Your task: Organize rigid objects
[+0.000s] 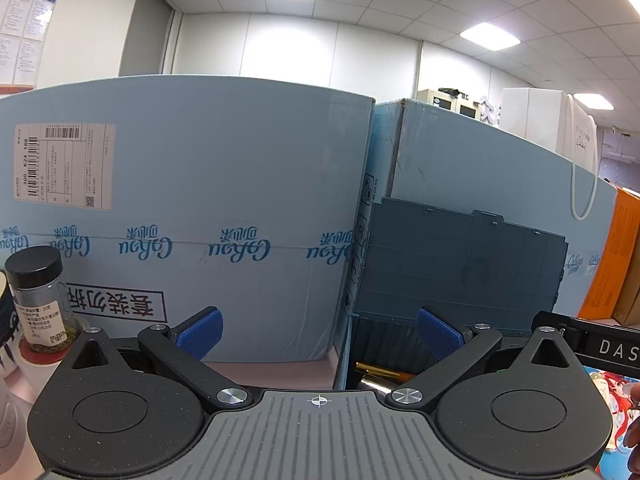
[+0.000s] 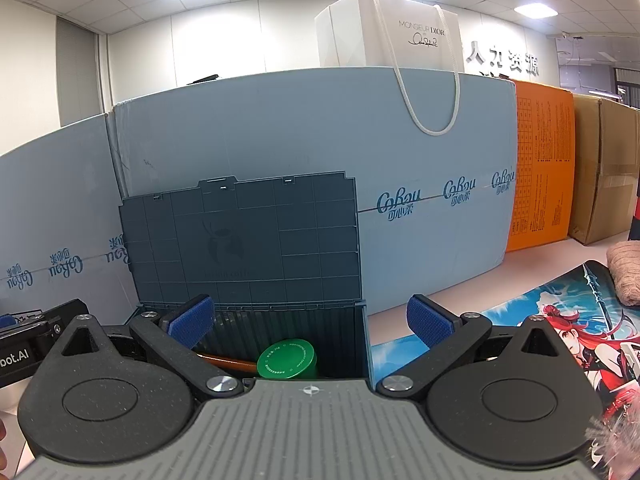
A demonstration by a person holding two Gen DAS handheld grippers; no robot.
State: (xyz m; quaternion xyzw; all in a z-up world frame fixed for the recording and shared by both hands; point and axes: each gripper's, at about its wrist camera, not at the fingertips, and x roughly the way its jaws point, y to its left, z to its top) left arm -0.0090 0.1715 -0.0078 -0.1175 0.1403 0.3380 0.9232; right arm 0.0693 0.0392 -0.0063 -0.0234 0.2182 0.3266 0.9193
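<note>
A dark blue-grey storage box [image 2: 248, 320] stands open on the pink table, its lid [image 2: 240, 236] leaning back against a light blue carton. Inside it lie a green-lidded can [image 2: 286, 359] and an orange stick [image 2: 226, 361]. My right gripper [image 2: 310, 322] hovers open just above the box, nothing between its blue pads. In the left wrist view the same box [image 1: 384, 340] and its lid [image 1: 460, 264] sit to the right of centre. My left gripper [image 1: 318, 334] is open and empty, facing the carton. A clear spice jar with a black cap [image 1: 38, 300] stands at the far left.
Large light blue cartons [image 1: 200, 208] wall off the back of the table. A white paper bag [image 2: 388, 28] sits on top of them. An orange box [image 2: 540, 168] and a brown carton [image 2: 604, 168] stand further right. An anime-print mat [image 2: 560, 320] and a beige knit item [image 2: 626, 272] lie at right.
</note>
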